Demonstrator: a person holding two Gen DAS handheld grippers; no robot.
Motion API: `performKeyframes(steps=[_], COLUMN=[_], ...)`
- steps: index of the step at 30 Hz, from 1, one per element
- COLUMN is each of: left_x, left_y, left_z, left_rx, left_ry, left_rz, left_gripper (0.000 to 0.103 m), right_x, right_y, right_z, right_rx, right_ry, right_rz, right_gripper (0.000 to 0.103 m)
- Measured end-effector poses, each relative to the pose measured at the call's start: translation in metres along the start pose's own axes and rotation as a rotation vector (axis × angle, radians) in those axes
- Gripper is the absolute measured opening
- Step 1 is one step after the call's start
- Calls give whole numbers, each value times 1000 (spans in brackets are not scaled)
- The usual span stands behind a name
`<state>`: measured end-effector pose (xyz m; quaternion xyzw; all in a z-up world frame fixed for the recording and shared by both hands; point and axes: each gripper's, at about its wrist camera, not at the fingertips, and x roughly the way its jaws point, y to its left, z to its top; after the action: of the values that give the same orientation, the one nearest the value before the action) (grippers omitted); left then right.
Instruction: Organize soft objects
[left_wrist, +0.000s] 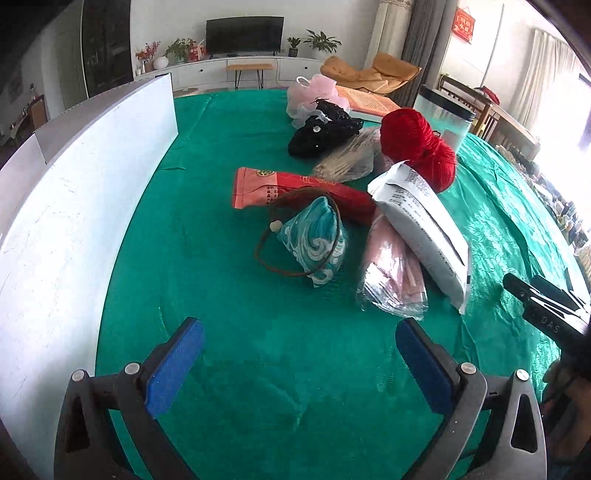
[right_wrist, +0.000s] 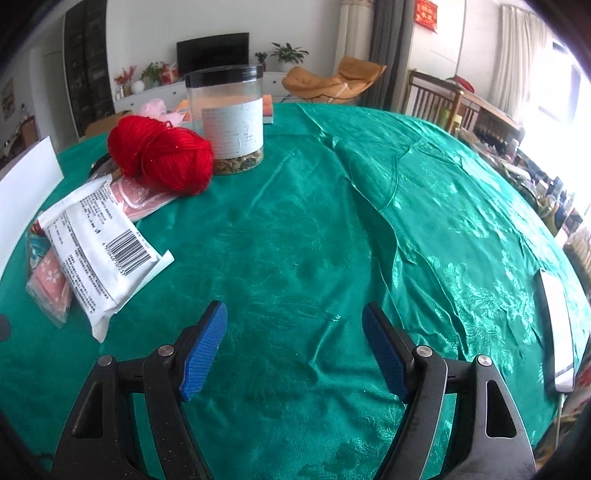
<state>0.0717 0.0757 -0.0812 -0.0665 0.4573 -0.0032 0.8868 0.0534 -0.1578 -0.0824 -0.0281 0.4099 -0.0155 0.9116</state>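
Soft things lie in a heap on the green cloth. In the left wrist view: a teal patterned pouch (left_wrist: 314, 240) with a brown cord, a red packet (left_wrist: 295, 188), a white packet (left_wrist: 424, 225), a pink item in clear wrap (left_wrist: 391, 280), red yarn (left_wrist: 417, 144), a black knitted piece (left_wrist: 325, 129), a pink mesh puff (left_wrist: 314, 92). My left gripper (left_wrist: 299, 350) is open and empty, short of the pouch. My right gripper (right_wrist: 293, 343) is open and empty over bare cloth, right of the white packet (right_wrist: 96, 243) and yarn (right_wrist: 162, 155).
A white box (left_wrist: 85, 192) with a tall wall stands at the left. A clear jar with a black lid (right_wrist: 229, 118) stands behind the yarn. A book (left_wrist: 369, 101) lies at the back. A white flat object (right_wrist: 557, 325) lies near the table's right edge.
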Motion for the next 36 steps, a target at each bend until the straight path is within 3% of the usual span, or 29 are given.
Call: performKeyframes(steps=[3, 17, 36], left_x=[10, 18, 18], left_y=[6, -6, -5], left_z=[0, -8, -8], left_rx=[-16, 80, 78], left_ry=[3, -12, -12], left_rz=[-1, 79, 77], left_gripper=[103, 103, 103], right_x=[11, 13, 13], right_y=[-8, -8, -8], right_z=[0, -5, -5], right_rx=[38, 47, 47], right_ry=[42, 51, 52], right_rz=[20, 32, 34], right_gripper=[79, 86, 87])
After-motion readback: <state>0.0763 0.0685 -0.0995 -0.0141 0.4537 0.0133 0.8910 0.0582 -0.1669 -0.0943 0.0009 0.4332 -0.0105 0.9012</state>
